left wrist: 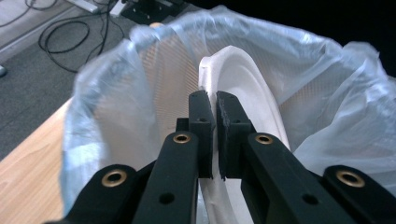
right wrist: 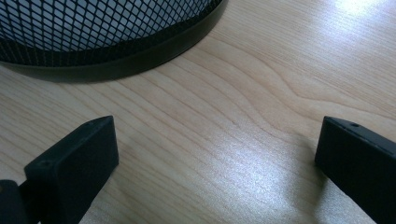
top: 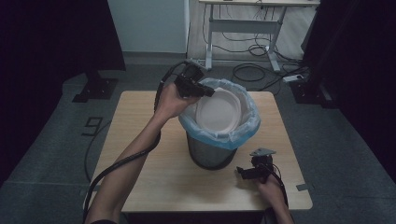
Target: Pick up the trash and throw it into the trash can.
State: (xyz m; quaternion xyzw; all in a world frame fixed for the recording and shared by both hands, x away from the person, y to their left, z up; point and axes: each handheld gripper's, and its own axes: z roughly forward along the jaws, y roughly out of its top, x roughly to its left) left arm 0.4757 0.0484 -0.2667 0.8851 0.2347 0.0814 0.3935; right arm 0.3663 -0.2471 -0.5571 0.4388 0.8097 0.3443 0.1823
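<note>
Looking for brands or labels, we found no writing that could be read on any of the things. The left gripper (top: pixel 207 92) was closed on the rim of a white plate (top: pixel 217 112), and its black jaws pinched the thin edge from both sides, as the left gripper view (left wrist: pixel 215 112) showed clearly. The plate (left wrist: pixel 247 88) was round, smooth and matt, with a raised rim, and it stood almost on its edge inside the bin (top: pixel 212 151), leaning against the liner. The bin was a round basket of black metal mesh with a solid dark band at its foot (right wrist: pixel 140 51). A thin, pale blue plastic bag (top: pixel 243 133) lined it; the bag was half transparent, wrinkled, and folded over the top edge of the bin (left wrist: pixel 93 93). The bin stood near the middle of a table (top: pixel 140 112) with a light wooden top, whose grain lines were plain in the right gripper view (right wrist: pixel 233 116).

The left hand (top: pixel 169 101) was raised at the far left side of the bin's mouth, with the forearm stretched across the table and the gripper pointing over the rim towards the plate. The right hand (top: pixel 268 183) lay low near the front right corner of the table. The right gripper (top: pixel 243 171) rested just above the tabletop, pointed at the foot of the bin, with its jaws wide apart and nothing between them.
</note>
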